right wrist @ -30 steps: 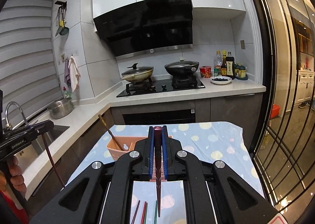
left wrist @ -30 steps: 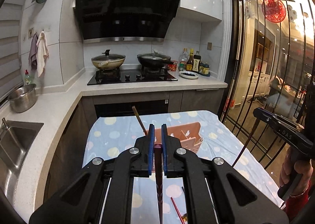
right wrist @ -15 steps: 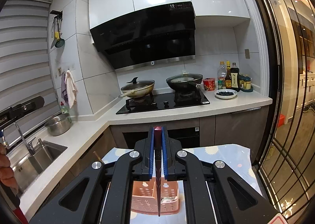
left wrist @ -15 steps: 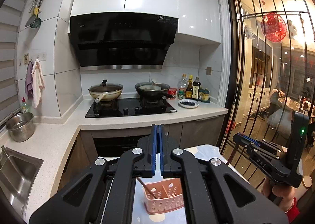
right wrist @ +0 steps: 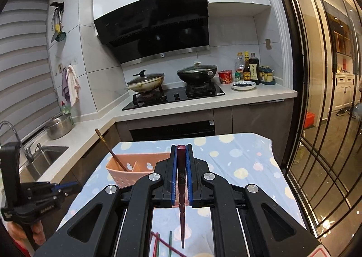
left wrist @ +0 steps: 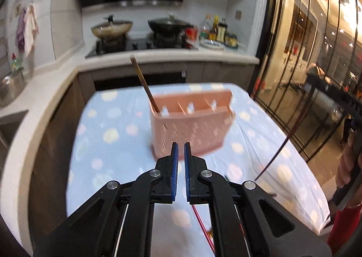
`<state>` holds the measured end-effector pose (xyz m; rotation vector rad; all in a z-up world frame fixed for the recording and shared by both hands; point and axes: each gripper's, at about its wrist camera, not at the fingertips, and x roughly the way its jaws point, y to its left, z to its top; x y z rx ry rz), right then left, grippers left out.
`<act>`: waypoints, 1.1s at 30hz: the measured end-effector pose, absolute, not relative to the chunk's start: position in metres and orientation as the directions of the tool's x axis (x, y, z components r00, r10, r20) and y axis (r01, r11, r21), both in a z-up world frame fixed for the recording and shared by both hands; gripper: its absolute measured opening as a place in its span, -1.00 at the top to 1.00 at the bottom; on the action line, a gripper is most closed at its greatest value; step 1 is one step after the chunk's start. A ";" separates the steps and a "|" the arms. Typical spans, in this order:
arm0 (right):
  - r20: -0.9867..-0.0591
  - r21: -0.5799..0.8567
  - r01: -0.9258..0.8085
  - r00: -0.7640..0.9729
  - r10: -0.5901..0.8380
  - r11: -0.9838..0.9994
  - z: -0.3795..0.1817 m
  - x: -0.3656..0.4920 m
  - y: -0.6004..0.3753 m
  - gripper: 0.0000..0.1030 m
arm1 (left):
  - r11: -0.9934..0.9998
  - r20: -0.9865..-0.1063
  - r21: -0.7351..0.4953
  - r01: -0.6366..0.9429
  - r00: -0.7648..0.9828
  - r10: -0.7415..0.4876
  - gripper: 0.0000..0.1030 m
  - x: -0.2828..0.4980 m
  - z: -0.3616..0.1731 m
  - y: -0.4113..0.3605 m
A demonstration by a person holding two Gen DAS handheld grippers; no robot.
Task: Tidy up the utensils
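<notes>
Right gripper [right wrist: 181, 150] clamping a dark red chopstick [right wrist: 181, 200]; left gripper [left wrist: 181, 150] nearly closed, gripping nothing. Pink utensil holder [left wrist: 192, 125] standing at twelve o'clock on dotted tablecloth [left wrist: 113, 134], holding a brown chopstick [left wrist: 144, 85]; stove [right wrist: 174, 96] beyond.

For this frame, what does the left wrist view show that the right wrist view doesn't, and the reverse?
Left wrist view only: the left hand-held gripper from behind, shut with nothing between its pads, and a red chopstick on the cloth under it.

Right wrist view only: the right hand-held gripper shut on a dark red chopstick, plus the sink and tap.

Both: the pink utensil caddy with a brown chopstick leaning in its left compartment, the spotted tablecloth, and the stove with two pans.
</notes>
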<state>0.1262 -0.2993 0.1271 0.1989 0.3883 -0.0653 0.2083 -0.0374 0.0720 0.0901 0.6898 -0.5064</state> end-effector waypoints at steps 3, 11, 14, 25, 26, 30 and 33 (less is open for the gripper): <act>-0.400 0.189 0.120 0.916 -0.035 0.975 0.115 0.113 -0.304 0.87 | 0.866 -0.679 -0.088 0.492 0.606 -0.413 0.85 0.193 0.043 -0.050; -0.356 0.186 0.189 0.927 -0.113 0.964 0.124 0.088 -0.329 0.87 | 0.815 -0.741 -0.119 0.568 0.496 -0.453 0.51 0.166 0.002 -0.101; -0.351 0.164 0.229 0.923 -0.160 0.959 0.125 0.083 -0.341 0.87 | 0.800 -0.753 -0.124 0.588 0.469 -0.461 0.36 0.163 -0.006 -0.120; -0.422 0.219 0.217 0.900 -0.108 0.951 0.090 0.081 -0.362 0.86 | 0.785 -0.790 -0.122 0.607 0.419 -0.447 0.28 0.158 -0.028 -0.153; -0.419 0.230 0.207 0.903 -0.096 0.951 0.090 0.079 -0.362 0.86 | 0.786 -0.793 -0.123 0.606 0.416 -0.445 0.22 0.157 -0.029 -0.154; -0.415 0.282 0.162 0.909 -0.032 0.945 0.091 0.074 -0.365 0.86 | 0.777 -0.802 -0.124 0.617 0.399 -0.445 0.14 0.153 -0.032 -0.164; -0.415 0.286 0.168 0.909 -0.036 0.943 0.091 0.071 -0.366 0.86 | 0.766 -0.809 -0.125 0.631 0.383 -0.446 0.07 0.150 -0.037 -0.176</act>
